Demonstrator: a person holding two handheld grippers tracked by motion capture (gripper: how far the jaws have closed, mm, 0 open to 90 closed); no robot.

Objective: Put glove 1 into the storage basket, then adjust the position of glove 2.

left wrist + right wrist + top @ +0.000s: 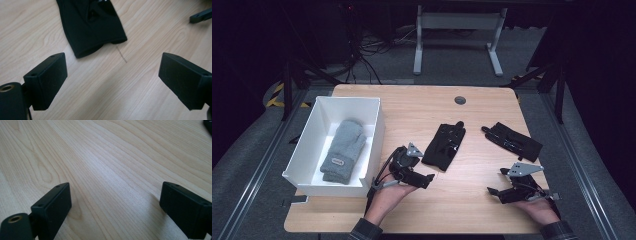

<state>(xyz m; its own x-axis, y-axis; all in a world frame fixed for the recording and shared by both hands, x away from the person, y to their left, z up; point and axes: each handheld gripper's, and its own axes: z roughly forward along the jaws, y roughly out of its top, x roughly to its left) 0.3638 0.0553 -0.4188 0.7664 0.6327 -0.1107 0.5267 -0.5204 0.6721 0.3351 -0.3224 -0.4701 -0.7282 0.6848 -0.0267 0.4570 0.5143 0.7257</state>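
A black glove (443,146) lies flat at the table's middle, its cuff toward me. In the left gripper view that cuff (92,27) lies just beyond the jaws, with bare wood between them. My left gripper (421,167) (112,72) is open, low over the table, close to the cuff and apart from it. A second black glove (512,141) lies to the right. My right gripper (498,182) (115,200) stands open over bare wood near the front right, with nothing between its jaws. A grey mitten (342,150) lies in the white box (304,142).
The white box stands at the table's left edge, right beside my left hand. A round grey cable port (460,100) sits near the far edge. The wooden table (412,110) ends close behind both hands. A white desk frame (457,22) stands on the floor beyond.
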